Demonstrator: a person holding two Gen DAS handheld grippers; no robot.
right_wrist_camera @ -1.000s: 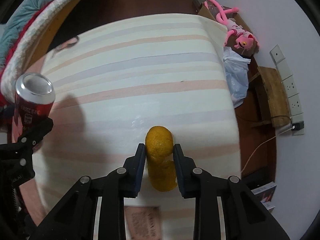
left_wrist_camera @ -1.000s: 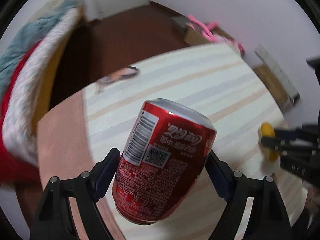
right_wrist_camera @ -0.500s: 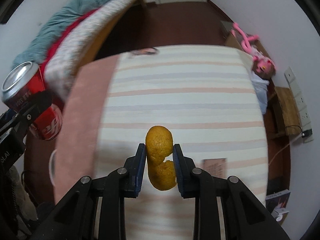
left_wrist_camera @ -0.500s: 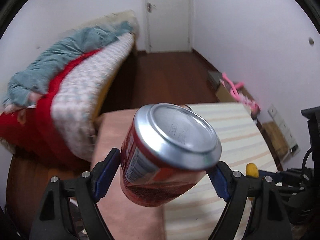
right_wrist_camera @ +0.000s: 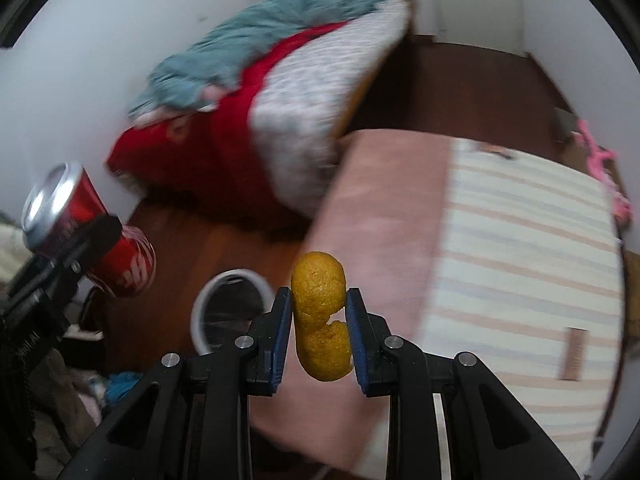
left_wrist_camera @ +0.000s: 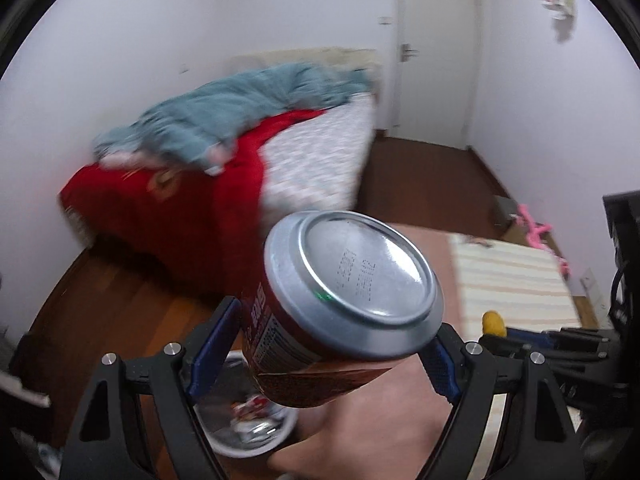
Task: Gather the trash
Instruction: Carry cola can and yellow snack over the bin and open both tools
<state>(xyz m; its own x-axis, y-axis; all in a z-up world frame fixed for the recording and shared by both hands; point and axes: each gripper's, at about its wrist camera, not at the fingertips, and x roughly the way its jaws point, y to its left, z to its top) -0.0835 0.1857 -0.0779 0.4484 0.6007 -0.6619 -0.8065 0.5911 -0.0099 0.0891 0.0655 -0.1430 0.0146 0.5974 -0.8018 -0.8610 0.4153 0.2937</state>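
My left gripper [left_wrist_camera: 332, 344] is shut on a red cola can [left_wrist_camera: 340, 312], tilted so its silver bottom faces the camera. The same can [right_wrist_camera: 88, 236] shows at the far left of the right wrist view, held in the air over the floor. My right gripper [right_wrist_camera: 318, 320] is shut on a piece of orange peel [right_wrist_camera: 320, 316], which sticks up between the blue pads. A white-rimmed trash bin [right_wrist_camera: 224, 308] stands on the wooden floor just left of the right gripper; in the left wrist view the bin [left_wrist_camera: 248, 432] lies below the can, with rubbish inside.
A table with a pink and striped cloth [right_wrist_camera: 500, 248] fills the right side. A bed piled with red and teal bedding [left_wrist_camera: 224, 160] stands against the wall. A pink plush toy [left_wrist_camera: 532, 228] lies on the floor by the far wall. Clutter [right_wrist_camera: 72, 384] lies by the bin.
Both grippers have swung left off the striped table and risen, carrying the can and the peel. The bed, the floor and the trash bin have come into view.
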